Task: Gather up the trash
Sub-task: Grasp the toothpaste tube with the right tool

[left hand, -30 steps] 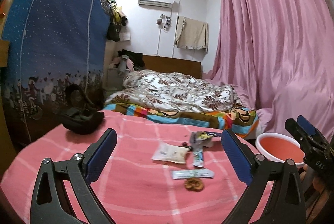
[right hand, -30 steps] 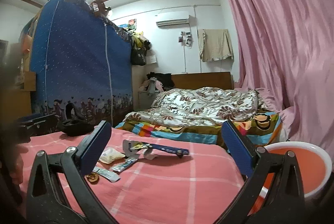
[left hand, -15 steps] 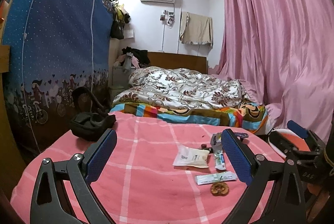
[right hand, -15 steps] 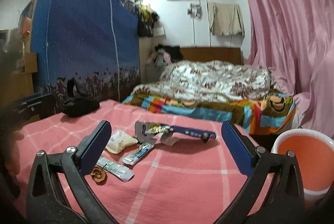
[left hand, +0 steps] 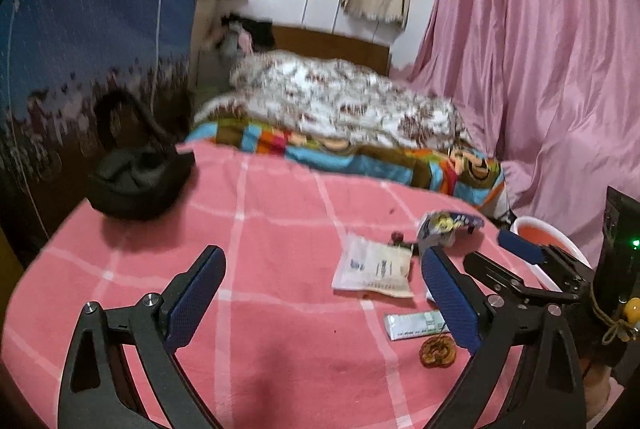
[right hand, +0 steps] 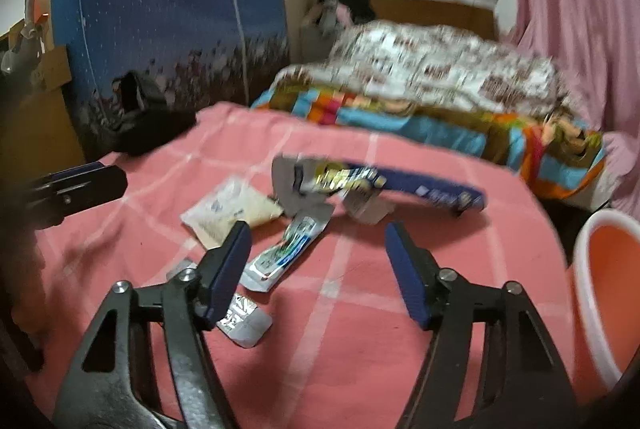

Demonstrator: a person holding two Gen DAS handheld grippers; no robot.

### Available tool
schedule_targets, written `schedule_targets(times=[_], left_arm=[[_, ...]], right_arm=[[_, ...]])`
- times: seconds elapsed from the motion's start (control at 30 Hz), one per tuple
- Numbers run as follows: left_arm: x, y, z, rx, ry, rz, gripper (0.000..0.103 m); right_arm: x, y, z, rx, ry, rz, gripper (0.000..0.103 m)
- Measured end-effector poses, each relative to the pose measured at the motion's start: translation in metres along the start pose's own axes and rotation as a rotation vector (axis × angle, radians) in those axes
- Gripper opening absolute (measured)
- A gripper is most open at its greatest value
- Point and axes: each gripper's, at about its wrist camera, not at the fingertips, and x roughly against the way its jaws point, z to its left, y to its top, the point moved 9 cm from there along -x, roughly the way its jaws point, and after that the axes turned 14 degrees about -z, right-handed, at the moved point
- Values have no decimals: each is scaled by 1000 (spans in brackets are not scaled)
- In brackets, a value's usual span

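Observation:
Trash lies on a pink checked table (left hand: 280,229): a white sachet (left hand: 374,269) (right hand: 228,209), a torn blue snack wrapper (right hand: 380,181) (left hand: 448,225), a white-blue tube wrapper (right hand: 288,249), a small flat silver wrapper (left hand: 414,325) (right hand: 244,319) and a brown pretzel (left hand: 438,351). My left gripper (left hand: 320,301) is open and empty, low over the table left of the trash. My right gripper (right hand: 320,269) is open and empty, just above the tube wrapper; it also shows in the left wrist view (left hand: 520,253).
An orange basin with a white rim (right hand: 604,289) (left hand: 548,237) stands off the table's right edge. A black bag (left hand: 140,177) sits at the table's far left. A bed with a patterned quilt (left hand: 340,109), a blue wardrobe (left hand: 80,29) and pink curtains (left hand: 540,49) lie beyond.
Both grippers have moved down and forward toward the trash. The right gripper now hangs close over the tube wrapper. Both stay open.

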Motion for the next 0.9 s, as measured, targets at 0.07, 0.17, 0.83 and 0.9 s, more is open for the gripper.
schedule_targets(times=[0.07,0.17,0.83,0.9], left_arm=[[-8,-6,2,22,-2,48,93],[-18,-13,4,49,-6,104,93],[-49,-30,-22,62,-127,272,73],[-53,-34,-30,38,-140,293,73]], right_arm=[[-6,-4,2,-4,15,32,65],[-16,-10,5,5,26,78,61],[13,-21,-12,-9,65,119,23],[19,-22,-14,-7,62,117,23]])
